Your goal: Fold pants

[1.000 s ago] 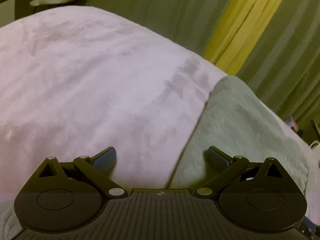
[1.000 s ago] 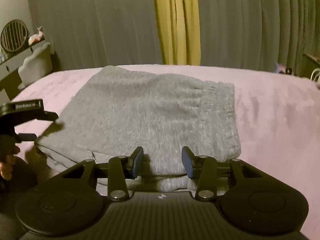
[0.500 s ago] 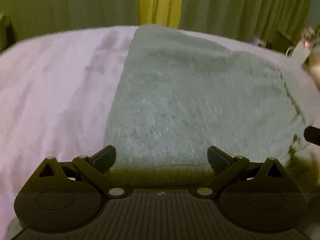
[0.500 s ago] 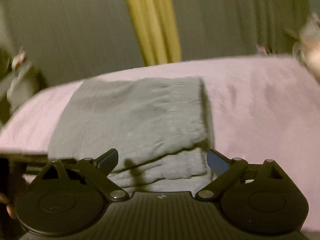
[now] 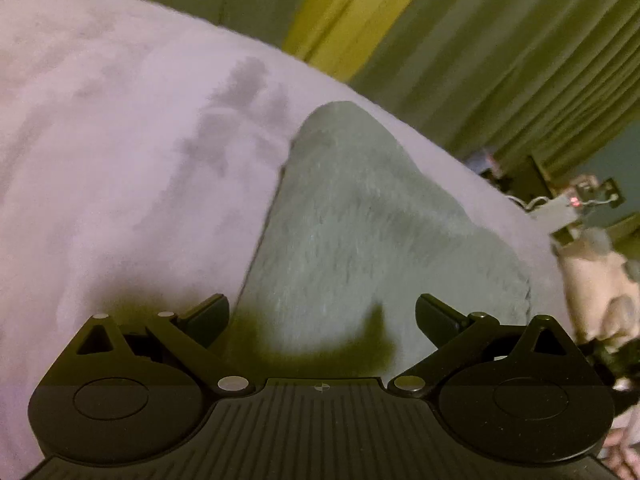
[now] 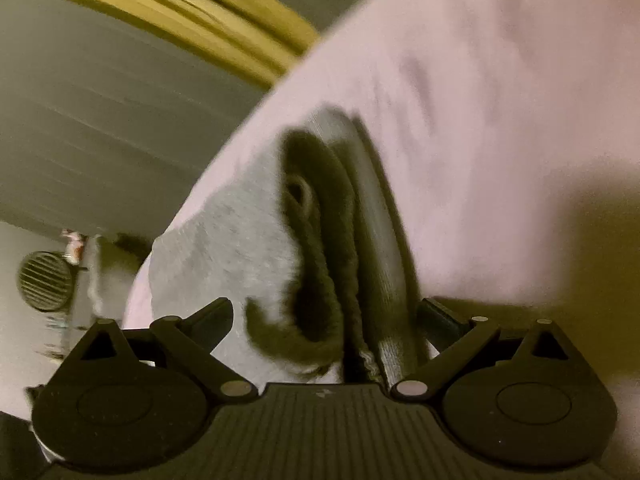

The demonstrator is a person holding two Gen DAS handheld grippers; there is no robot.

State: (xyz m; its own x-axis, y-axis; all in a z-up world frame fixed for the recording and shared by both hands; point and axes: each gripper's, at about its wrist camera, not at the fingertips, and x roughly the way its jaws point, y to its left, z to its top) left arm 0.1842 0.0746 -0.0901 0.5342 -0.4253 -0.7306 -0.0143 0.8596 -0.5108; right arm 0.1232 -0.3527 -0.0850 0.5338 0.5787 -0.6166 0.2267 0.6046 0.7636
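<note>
Our left tongs point(image 5: 322, 316) stand wide apart at the bottom of the left wrist view, with nothing between the pads; their shadow falls on the near edge of the pants point(image 5: 372, 240). The pants are a folded grey bundle that fills the middle of that frame, narrowing toward a corner at upper centre. They lie on the bed point(image 5: 120, 140), whose pale pink cover spreads over the left half and runs behind the bundle to the right. Above it, green curtains point(image 5: 500, 60) cross the top right, with a yellow strip point(image 5: 340, 16) among them. At the right edge there is clutter too blurred for us to name.

Our right tongs point(image 6: 324, 316) also stand wide, having just been opening. The folded edge of the pants point(image 6: 240, 240) lies between the pads, its stacked layers showing as dark and light bands, but the pads do not press on it. The view is rolled and smeared: the bed point(image 6: 500, 120) takes the right and upper right, the curtains point(image 6: 120, 120) the upper left with the yellow strip point(image 6: 200, 8) along the top. A round slatted thing point(image 6: 44, 280) sits at the left edge.
</note>
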